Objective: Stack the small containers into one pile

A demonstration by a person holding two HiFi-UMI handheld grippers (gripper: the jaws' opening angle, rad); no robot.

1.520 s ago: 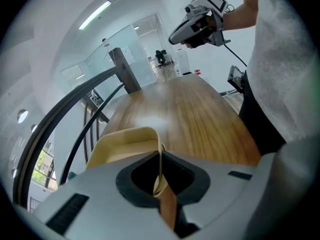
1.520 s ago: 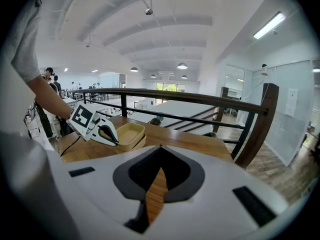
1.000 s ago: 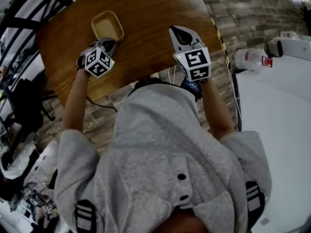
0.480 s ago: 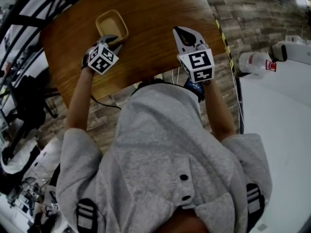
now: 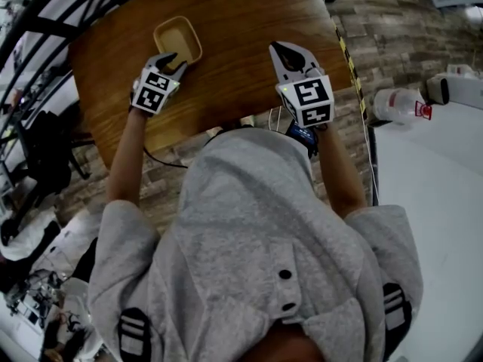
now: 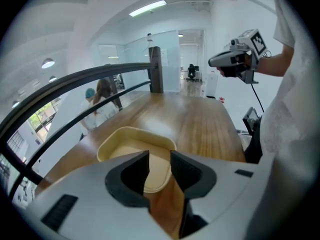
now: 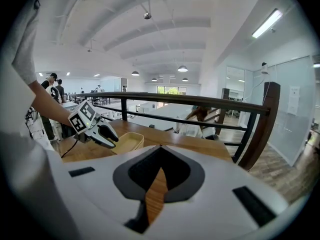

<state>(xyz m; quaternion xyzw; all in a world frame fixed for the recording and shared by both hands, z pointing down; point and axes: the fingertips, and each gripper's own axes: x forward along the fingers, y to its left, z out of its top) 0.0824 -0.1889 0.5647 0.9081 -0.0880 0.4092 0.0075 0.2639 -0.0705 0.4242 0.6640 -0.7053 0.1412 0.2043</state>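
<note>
One pale yellow container (image 5: pixel 177 40) on wooden table (image 5: pixel 241 13), far left part. Left gripper (image 5: pixel 175 61) just beside near rim, jaws wide apart, just been opening; rim shows between them, pads not pressing. Right gripper (image 5: pixel 288 51) over table's right part, well apart, jaws closed, empty. Bottle (image 5: pixel 398 102) beyond table, red label too small to read

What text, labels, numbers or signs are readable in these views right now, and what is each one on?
No words or numbers can be read anywhere.
Left cube, right cube: black-and-white square patterns only, no letters.
Bottle: its red label has print too small to read.
Yellow container: no print visible.
</note>
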